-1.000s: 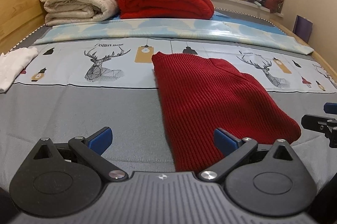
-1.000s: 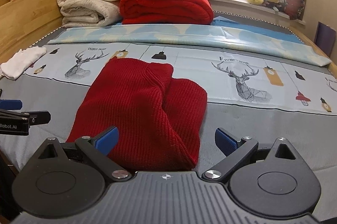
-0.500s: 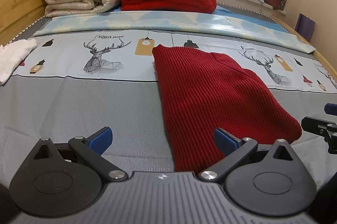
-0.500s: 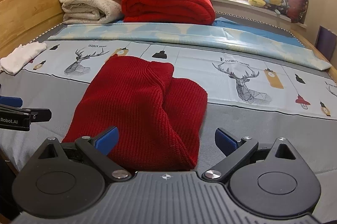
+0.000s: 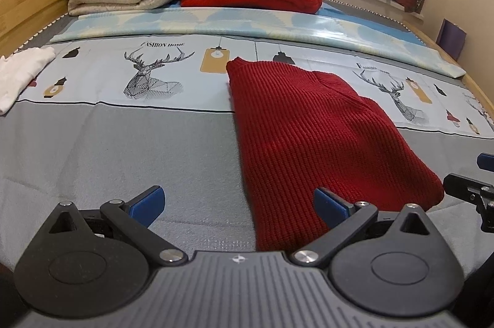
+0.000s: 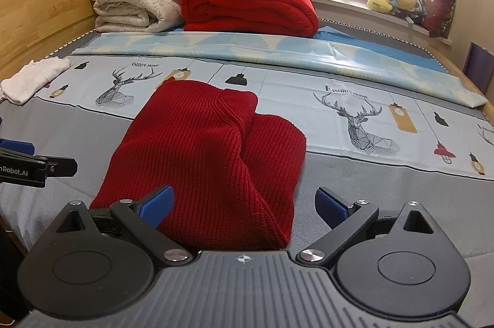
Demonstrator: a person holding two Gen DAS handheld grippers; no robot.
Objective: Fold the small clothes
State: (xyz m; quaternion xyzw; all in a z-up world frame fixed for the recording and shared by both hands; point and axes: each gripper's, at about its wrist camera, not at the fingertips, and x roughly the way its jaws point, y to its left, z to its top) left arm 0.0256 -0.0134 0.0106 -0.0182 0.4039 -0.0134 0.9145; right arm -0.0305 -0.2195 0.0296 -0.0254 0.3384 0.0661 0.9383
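Here the red sweater [image 5: 311, 136] lies partly folded on the bed [image 5: 108, 149]. The left gripper [image 5: 239, 204] and right gripper [image 6: 244, 203] both gape wide over its near edge, gripping nothing.

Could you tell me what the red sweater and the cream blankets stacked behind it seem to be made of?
The red sweater looks like a thick ribbed knit, probably wool or acrylic: fine parallel ridges run across its matte surface. The cream blankets look like soft fleece or plush, judging by their fuzzy, nubbly surface and rounded, bulky folds. The exact fibre of either cannot be told from the pictures.
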